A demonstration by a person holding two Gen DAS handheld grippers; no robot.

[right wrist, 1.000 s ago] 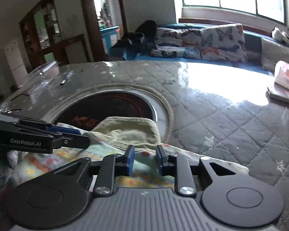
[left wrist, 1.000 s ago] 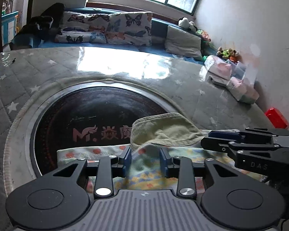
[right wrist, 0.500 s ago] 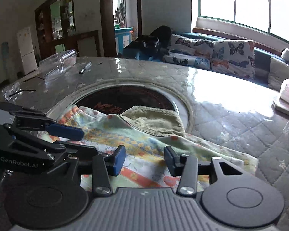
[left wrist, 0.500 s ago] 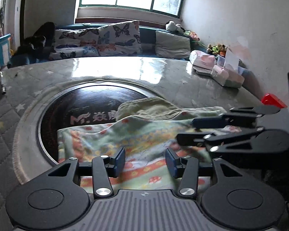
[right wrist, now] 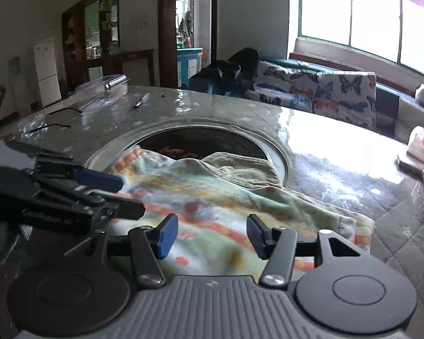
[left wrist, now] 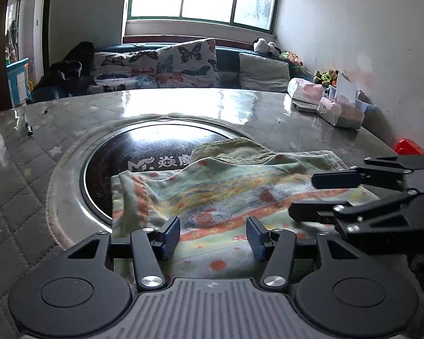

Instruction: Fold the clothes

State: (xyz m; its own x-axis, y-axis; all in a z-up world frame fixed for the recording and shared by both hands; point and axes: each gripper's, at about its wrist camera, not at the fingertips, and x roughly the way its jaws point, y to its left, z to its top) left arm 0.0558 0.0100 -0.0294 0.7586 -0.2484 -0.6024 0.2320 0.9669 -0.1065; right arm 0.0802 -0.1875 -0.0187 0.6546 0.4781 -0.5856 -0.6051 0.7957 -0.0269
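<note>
A pale green printed garment (left wrist: 226,195) with orange and yellow patterns lies folded on the table, over an olive corduroy garment (left wrist: 234,149) whose far edge sticks out. Both also show in the right wrist view, the printed one (right wrist: 212,206) and the olive one (right wrist: 240,166). My left gripper (left wrist: 213,236) is open and empty above the near edge of the printed garment. My right gripper (right wrist: 210,236) is open and empty above the same edge. The right gripper's fingers (left wrist: 339,179) show at the right of the left wrist view.
The clothes lie partly over a round dark glass hob (left wrist: 144,152) set in the grey quilted table (left wrist: 28,175). Tissue packs (left wrist: 339,110) and a red object (left wrist: 410,147) sit at the right edge. A pen (left wrist: 28,130) lies at the far left.
Both grippers were shut on the printed garment's edge, then opened and let it go. They have pulled back and risen, and the garment now lies flat.
</note>
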